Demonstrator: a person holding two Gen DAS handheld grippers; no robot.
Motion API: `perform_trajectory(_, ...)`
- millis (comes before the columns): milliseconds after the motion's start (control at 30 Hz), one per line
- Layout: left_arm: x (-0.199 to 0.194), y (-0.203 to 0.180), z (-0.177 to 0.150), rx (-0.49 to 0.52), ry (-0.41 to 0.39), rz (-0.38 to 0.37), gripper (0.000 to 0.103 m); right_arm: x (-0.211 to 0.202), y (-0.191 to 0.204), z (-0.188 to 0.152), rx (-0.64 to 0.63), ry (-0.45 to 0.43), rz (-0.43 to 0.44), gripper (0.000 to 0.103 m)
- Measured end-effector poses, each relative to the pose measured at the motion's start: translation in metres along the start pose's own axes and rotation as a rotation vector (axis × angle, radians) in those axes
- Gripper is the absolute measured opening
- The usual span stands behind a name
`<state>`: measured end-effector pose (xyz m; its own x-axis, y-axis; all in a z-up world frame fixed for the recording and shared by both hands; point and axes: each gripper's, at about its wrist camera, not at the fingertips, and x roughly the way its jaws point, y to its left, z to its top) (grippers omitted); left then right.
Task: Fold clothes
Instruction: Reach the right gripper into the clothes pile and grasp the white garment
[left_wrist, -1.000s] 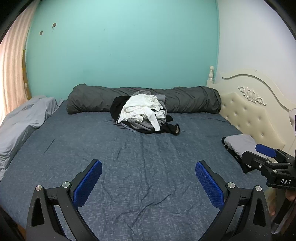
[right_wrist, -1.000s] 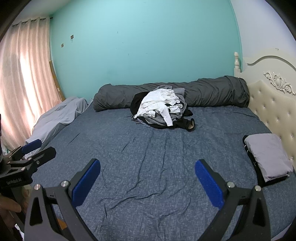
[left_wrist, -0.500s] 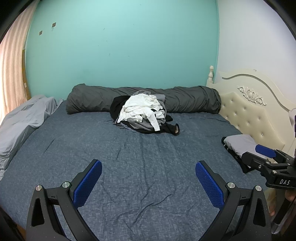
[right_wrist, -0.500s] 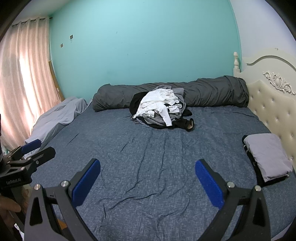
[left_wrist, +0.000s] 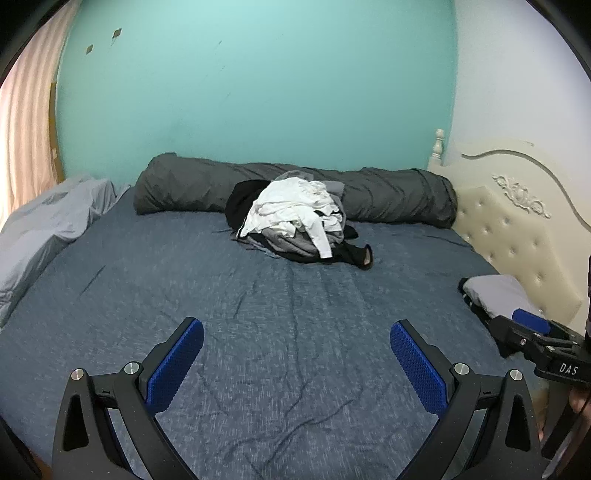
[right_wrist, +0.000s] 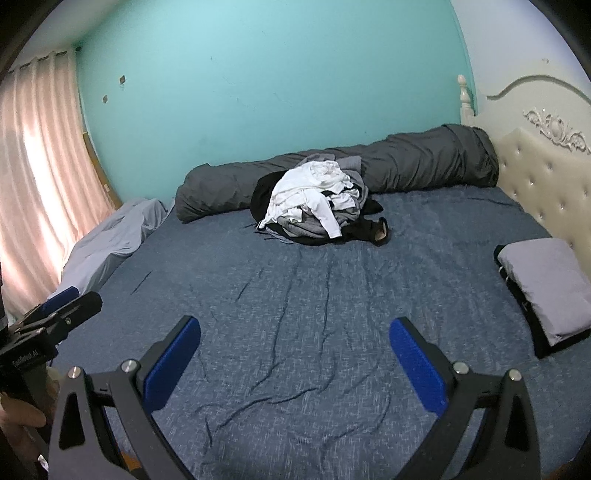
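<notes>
Little is changed since a second ago: both views are shifted only slightly, and the heap of unfolded clothes is seen a touch lower in each picture; nothing on the bed is disturbed.

The left gripper (left_wrist: 296, 354), black with blue ribbed pads, is held above the wrinkled dark-blue bedsheet (left_wrist: 258, 314) with its fingers spread wide and nothing between them. The right gripper (right_wrist: 294, 352), of the same make, is likewise held with its fingers wide apart and empty.

The tangled heap of white, grey and black clothes (left_wrist: 299, 221) is placed on the far side of the bedsheet from both grippers, well apart from them, and is touched at its back by the long dark-grey rolled duvet (left_wrist: 399, 195) laid along the turquoise wall (left_wrist: 258, 92). A white garment is draped over the top of the heap; a black piece is spread from its right edge.

A folded light-grey garment on a black one (right_wrist: 546, 284) is set at the bedsheet's right edge, just beside the cream tufted headboard (right_wrist: 546, 177). A crumpled pale-grey sheet (right_wrist: 114, 240) is bunched at the bedsheet's left edge, near the pink curtain (right_wrist: 40, 177).
</notes>
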<state>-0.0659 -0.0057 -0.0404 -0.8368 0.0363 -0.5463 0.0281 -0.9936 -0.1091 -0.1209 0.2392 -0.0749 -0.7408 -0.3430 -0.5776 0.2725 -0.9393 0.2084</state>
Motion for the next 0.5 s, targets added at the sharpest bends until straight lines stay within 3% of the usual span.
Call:
perform_trajectory(167,0.051,0.020,0.000,-0.051,0.020,0.026,0.103,0.038,-0.011,0.004,0.009,0.017,0.011,0.103)
perform_trajectory(500,0.170,0.064,0.001,-0.153,0.045,0.072,0.103,0.181,-0.031,0.027,-0.047,0.129,0.003,0.103)
